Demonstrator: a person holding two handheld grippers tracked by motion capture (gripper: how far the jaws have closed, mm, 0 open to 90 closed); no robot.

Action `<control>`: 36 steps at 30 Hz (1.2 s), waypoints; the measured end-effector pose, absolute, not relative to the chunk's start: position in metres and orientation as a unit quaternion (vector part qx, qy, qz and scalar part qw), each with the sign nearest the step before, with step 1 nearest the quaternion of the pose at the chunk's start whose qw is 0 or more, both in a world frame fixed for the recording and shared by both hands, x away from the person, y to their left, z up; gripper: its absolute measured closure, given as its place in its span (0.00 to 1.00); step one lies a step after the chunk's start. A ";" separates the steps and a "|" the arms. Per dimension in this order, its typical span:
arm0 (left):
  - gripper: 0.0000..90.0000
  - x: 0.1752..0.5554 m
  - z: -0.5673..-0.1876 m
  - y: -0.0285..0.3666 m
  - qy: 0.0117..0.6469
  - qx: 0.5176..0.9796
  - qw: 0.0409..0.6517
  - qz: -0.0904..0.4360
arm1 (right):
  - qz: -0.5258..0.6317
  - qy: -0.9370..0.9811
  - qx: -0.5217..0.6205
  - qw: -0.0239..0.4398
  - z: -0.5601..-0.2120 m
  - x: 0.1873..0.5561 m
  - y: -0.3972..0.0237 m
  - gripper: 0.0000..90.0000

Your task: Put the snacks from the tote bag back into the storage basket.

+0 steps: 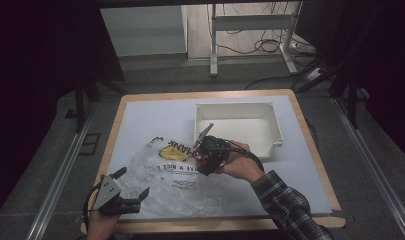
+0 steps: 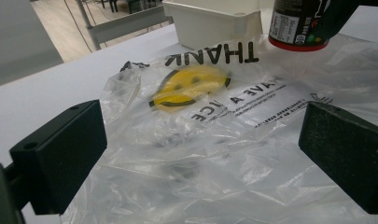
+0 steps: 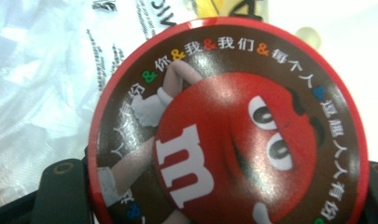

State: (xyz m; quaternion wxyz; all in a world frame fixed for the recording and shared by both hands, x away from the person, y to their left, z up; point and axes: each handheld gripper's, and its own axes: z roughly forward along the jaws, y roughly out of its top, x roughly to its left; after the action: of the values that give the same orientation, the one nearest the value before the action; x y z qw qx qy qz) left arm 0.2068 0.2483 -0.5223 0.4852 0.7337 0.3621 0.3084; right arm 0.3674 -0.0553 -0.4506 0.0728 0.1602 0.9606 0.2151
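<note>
1. The table [image 1: 140, 107] carries a pale blue-white top with a wooden edge, and everything in hand sits on it.
2. A white tray [image 1: 270, 107] stands on the far right part of the table, open side up, with nothing visible inside it.
3. A clear plastic bag [image 1: 162, 192] lies crumpled and mostly flat on the near left part, just beside the tray's near left corner; it bears a yellow smiley face [image 2: 189, 86] and black printed lettering.
4. The right gripper [image 1: 210, 155] hangs over the bag's far right edge, near the tray, carried by a hand [image 1: 242, 165] in a plaid sleeve.
5. Its jaws are closed tight on a round candy can [image 3: 228, 123], dark brown with a red rim and a red cartoon face on its end; the left gripper view shows the can's [image 2: 298, 23] red-rimmed end lifted just clear of the bag.
6. The left gripper [image 1: 135, 187] sits at the near left edge of the table, its jaws spread wide with nothing gripped, the bag's crumpled near edge lying below and between them.
</note>
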 end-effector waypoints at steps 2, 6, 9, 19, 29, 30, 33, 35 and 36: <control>0.01 0.207 -0.522 0.248 0.362 0.734 0.484 0.309 | 0.214 0.960 0.163 0.077 -0.450 0.369 -0.059 0.29; 0.01 0.207 -0.523 0.248 0.362 0.735 0.483 0.309 | 0.215 0.958 0.171 0.082 -0.448 0.372 -0.065 0.29; 0.01 0.207 -0.523 0.248 0.361 0.735 0.483 0.310 | 0.213 0.957 0.178 0.085 -0.446 0.375 -0.069 0.29; 0.01 0.207 -0.523 0.248 0.360 0.737 0.480 0.311 | 0.216 0.952 0.196 0.095 -0.443 0.387 -0.079 0.29; 0.01 0.206 -0.522 0.247 0.359 0.737 0.479 0.313 | 0.220 0.947 0.210 0.102 -0.442 0.399 -0.088 0.29; 0.01 0.206 -0.522 0.247 0.359 0.737 0.479 0.313 | 0.218 0.947 0.212 0.102 -0.441 0.400 -0.088 0.29; 0.01 0.206 -0.522 0.247 0.359 0.736 0.480 0.314 | 0.218 0.947 0.214 0.104 -0.441 0.404 -0.089 0.29; 0.01 0.206 -0.522 0.248 0.359 0.735 0.482 0.315 | 0.219 0.946 0.212 0.106 -0.441 0.406 -0.089 0.29; 0.01 0.206 -0.522 0.248 0.360 0.734 0.483 0.314 | 0.220 0.946 0.213 0.107 -0.441 0.408 -0.090 0.29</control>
State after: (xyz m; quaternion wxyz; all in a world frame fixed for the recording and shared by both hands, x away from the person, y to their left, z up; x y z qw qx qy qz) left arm 0.2059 0.2479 -0.5219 0.4828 0.7340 0.3595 0.3145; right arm 0.4080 -0.0899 -0.4415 0.1073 0.2131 0.9459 0.2198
